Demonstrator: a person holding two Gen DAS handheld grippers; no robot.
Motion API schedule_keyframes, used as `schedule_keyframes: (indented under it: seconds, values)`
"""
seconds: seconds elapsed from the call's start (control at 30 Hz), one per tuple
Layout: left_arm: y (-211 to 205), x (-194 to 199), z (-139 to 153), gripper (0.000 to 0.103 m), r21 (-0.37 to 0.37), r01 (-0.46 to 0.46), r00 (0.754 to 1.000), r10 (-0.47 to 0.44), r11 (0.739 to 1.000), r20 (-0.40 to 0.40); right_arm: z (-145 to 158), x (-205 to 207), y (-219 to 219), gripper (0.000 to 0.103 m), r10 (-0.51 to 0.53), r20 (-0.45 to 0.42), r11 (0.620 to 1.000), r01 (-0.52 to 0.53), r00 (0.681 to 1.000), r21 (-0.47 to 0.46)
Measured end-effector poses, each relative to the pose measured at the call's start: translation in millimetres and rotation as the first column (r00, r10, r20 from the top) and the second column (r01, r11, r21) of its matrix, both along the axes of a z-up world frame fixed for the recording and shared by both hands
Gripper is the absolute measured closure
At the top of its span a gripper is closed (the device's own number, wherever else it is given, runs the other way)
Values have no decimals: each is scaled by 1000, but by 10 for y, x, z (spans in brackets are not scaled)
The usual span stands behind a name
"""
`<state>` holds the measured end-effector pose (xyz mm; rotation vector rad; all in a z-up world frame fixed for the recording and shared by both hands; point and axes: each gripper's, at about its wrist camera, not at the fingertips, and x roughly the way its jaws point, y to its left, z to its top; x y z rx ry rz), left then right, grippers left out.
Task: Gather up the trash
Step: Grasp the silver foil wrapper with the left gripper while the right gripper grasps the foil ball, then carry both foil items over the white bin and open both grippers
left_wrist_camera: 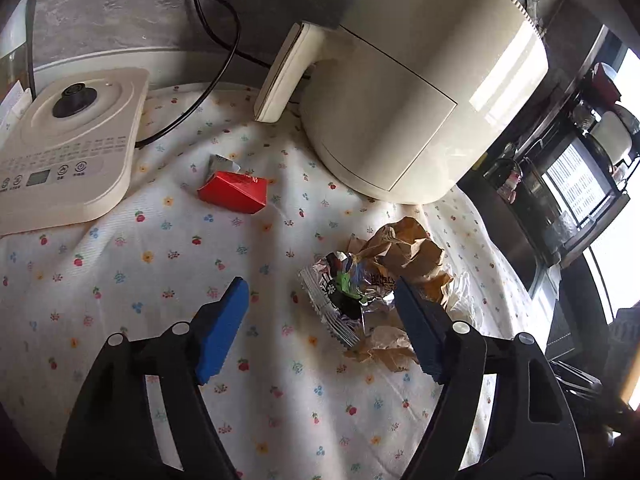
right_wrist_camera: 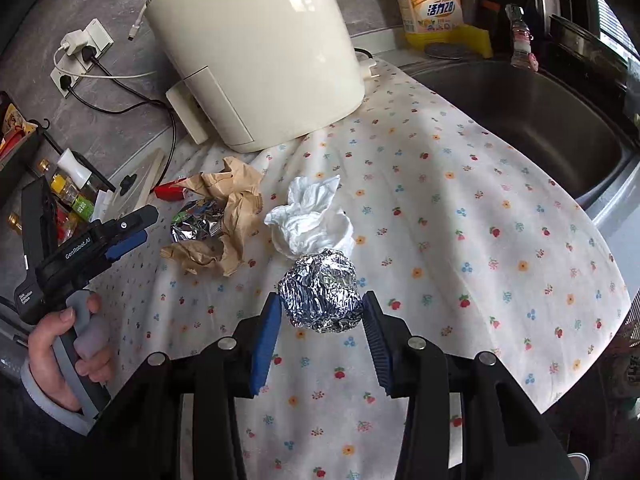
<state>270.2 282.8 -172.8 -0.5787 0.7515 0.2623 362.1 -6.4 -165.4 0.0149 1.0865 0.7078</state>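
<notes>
My right gripper (right_wrist_camera: 320, 304) is shut on a crumpled foil ball (right_wrist_camera: 320, 292), held between its blue pads just above the floral cloth. A crumpled white tissue (right_wrist_camera: 310, 216) lies right behind the ball. My left gripper (left_wrist_camera: 320, 292) is open above a shiny snack wrapper (left_wrist_camera: 344, 292) and crumpled brown paper (left_wrist_camera: 408, 256); its right pad is beside the paper. The left gripper also shows in the right wrist view (right_wrist_camera: 132, 236), next to the wrapper (right_wrist_camera: 196, 224) and brown paper (right_wrist_camera: 224, 216). A red carton (left_wrist_camera: 234, 192) lies farther back.
A cream air fryer (left_wrist_camera: 420, 92) stands at the back of the cloth-covered counter (right_wrist_camera: 460, 240). A cream appliance base (left_wrist_camera: 68, 140) with a black cord sits at left. A steel sink (right_wrist_camera: 532, 120) is at right, with a yellow detergent bottle (right_wrist_camera: 434, 0) behind it.
</notes>
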Motion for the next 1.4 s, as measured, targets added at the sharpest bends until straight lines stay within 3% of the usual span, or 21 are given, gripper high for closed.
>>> schedule_keyframes:
  seconds: [0.2,0.3,0.37,0.47,0.9,0.97,1.07,1.2,1.4]
  values:
    - [-59,245,-164,37,-14,12,998,-13,1000,-55,9,54,-450,61,-108,-5,994,108,994,-23]
    - [-121,244,-176,63,48,-17,995,21,999,-96,-10,40,-645,61,-138,-12,990,138,990,-28]
    - [-127,202,-142,83,52,-22,996,27,998,-90,-17,23,-746,61,-150,-17,988,149,989,-26]
    - [-163,77,-40,94,99,-59,995,67,993,-79,-13,-40,-851,61,-136,-17,990,136,991,-25]
    - [-761,-763,254,94,152,-213,974,221,965,-38,87,-433,-1464,61,-61,-4,998,61,998,14]
    - [-872,-835,225,94,200,-239,961,261,950,-94,106,-484,-1615,61,-61,-1,998,61,998,18]
    - [-950,-979,126,94,160,-276,941,300,948,-156,98,-541,-1841,61,-68,-15,997,69,998,24]
    - [-1217,-1161,169,94,196,-258,945,289,946,-155,60,-636,-2069,61,-70,-27,997,70,997,26]
    - [-1478,-1334,156,94,168,-253,948,279,953,-152,39,-733,-2275,61,-69,-36,997,70,997,28]
